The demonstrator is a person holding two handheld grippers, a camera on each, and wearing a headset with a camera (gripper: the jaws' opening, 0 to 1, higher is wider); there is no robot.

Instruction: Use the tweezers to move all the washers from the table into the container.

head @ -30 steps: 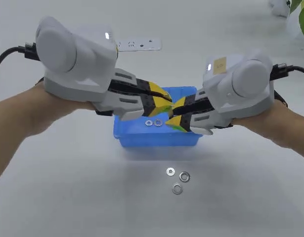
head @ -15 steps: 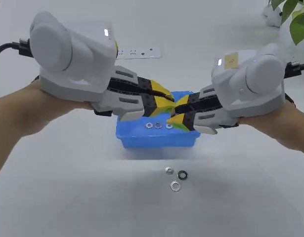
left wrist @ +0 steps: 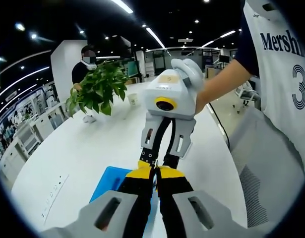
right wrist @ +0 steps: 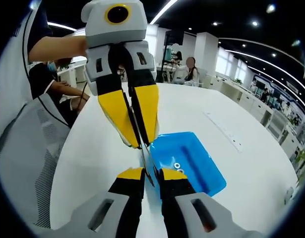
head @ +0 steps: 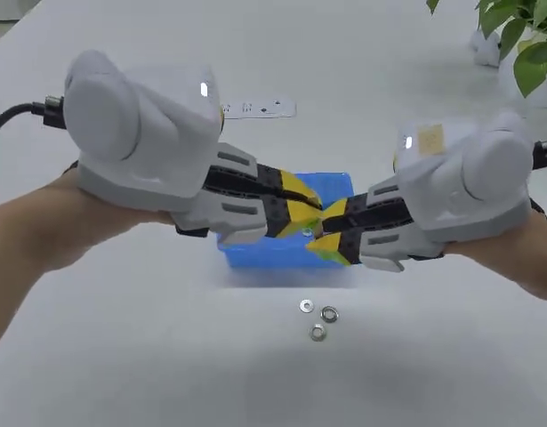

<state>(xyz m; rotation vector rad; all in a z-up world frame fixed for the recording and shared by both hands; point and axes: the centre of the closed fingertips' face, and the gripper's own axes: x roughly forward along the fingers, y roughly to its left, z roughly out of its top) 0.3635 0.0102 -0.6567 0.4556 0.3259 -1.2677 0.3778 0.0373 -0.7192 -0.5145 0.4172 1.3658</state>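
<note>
Tweezers [right wrist: 141, 148] — left gripper [head: 310, 210] clamping them tight above blue container [head: 333, 185]; right gripper [head: 325, 237] jaws sitting narrow around the tip, probably steadying — grip unclear. Three washers [head: 329, 313] lying on table [head: 122, 356] nearby.

I read both hand-held grippers as pale grey-white shells over black arms. The left hand-held gripper [head: 310, 210] and the right hand-held gripper [head: 325, 238] both end in bright yellow jaw tips. The tweezers [right wrist: 141, 148] are a thin dark grey line against that yellow. The container [head: 333, 185] is plain bright blue, with no pattern. At its six o'clock the washers [head: 307, 306] are shiny silver, one with a darker cast. The counter [head: 122, 356] is flat white, and the power strip [head: 255, 108] at the container's eleven o'clock is white too. The cable [head: 13, 118] is black. The plant [head: 513, 49] at two o'clock is leafy green. The shirt [left wrist: 281, 99] is white with navy lettering.
</note>
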